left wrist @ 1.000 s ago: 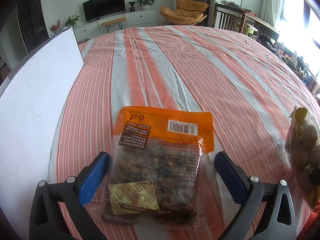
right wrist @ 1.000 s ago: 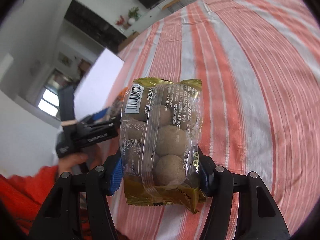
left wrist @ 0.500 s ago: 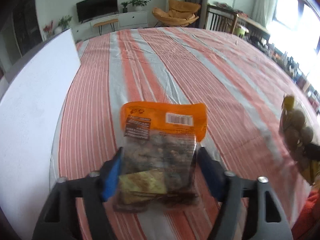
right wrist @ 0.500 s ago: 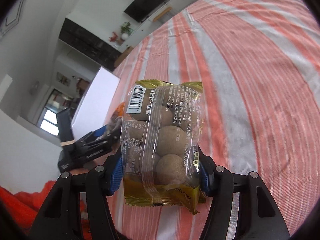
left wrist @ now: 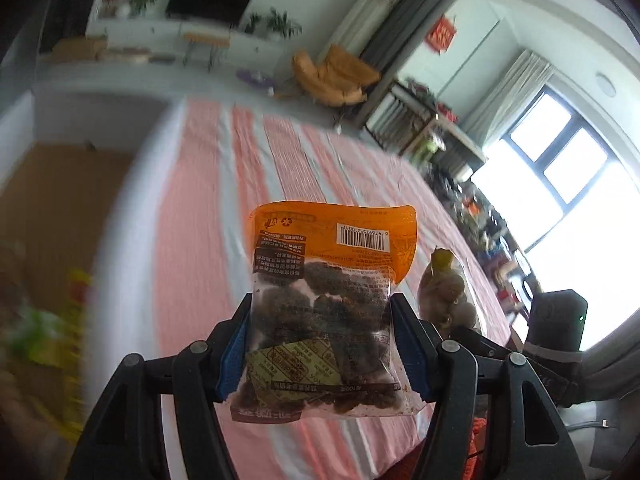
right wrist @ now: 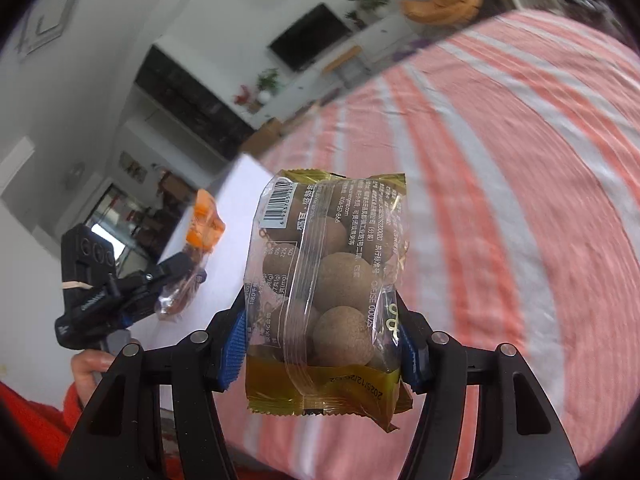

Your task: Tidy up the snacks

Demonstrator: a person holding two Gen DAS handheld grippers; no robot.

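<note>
My left gripper (left wrist: 320,344) is shut on an orange-topped clear snack bag (left wrist: 324,300) of dark pieces and holds it upright, lifted off the striped tablecloth (left wrist: 192,248). My right gripper (right wrist: 320,336) is shut on a gold-edged clear bag of round brown balls (right wrist: 332,280), also held in the air. The ball bag shows at the right in the left wrist view (left wrist: 446,300). The orange bag (right wrist: 196,256) and the left gripper (right wrist: 176,276) show at the left in the right wrist view.
A cardboard box (left wrist: 52,220) with blurred green and yellow packets (left wrist: 48,320) lies at the left of the table. A white board (right wrist: 236,216) stands along the table's left side. The striped tablecloth (right wrist: 500,200) stretches away ahead.
My left gripper closed on the orange bag and lifted it off the table, swinging left toward the box. My right gripper kept hold of the ball bag and tilted upward.
</note>
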